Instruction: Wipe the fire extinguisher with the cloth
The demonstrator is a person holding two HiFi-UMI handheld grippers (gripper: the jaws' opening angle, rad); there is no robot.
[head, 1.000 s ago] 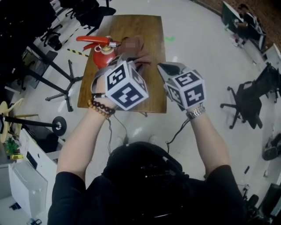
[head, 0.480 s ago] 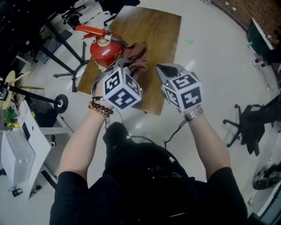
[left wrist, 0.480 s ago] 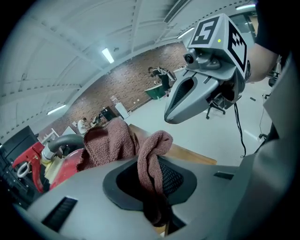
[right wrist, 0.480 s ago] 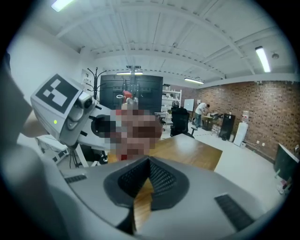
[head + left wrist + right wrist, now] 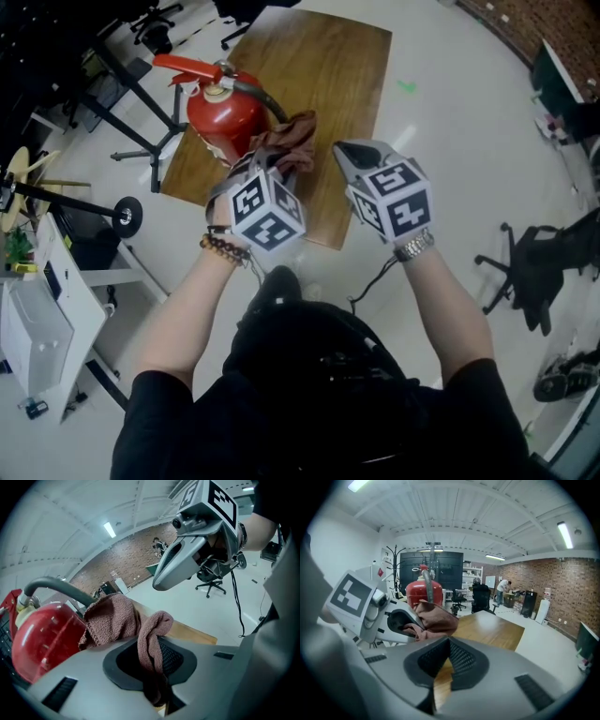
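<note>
A red fire extinguisher [image 5: 225, 117] with a black hose lies on its side at the left edge of the wooden table [image 5: 342, 56]. My left gripper [image 5: 272, 164] is shut on a brown knitted cloth [image 5: 289, 139], and the cloth bunches against the extinguisher's body. In the left gripper view a fold of the cloth [image 5: 151, 634] is pinched between the jaws, with the extinguisher [image 5: 42, 641] just to the left. My right gripper [image 5: 345, 152] hovers beside it, to the right, shut and holding nothing; its own view shows the closed jaws [image 5: 449, 643] over the table [image 5: 492, 630].
A black metal stand [image 5: 141, 112] and a wheeled base [image 5: 122, 217] sit on the floor left of the table. Office chairs [image 5: 530, 262] stand at the right. A white cabinet [image 5: 47, 319] is at the lower left.
My left gripper has come down with the cloth, from above the table to beside the extinguisher's body. The right gripper has sunk a little beside it.
</note>
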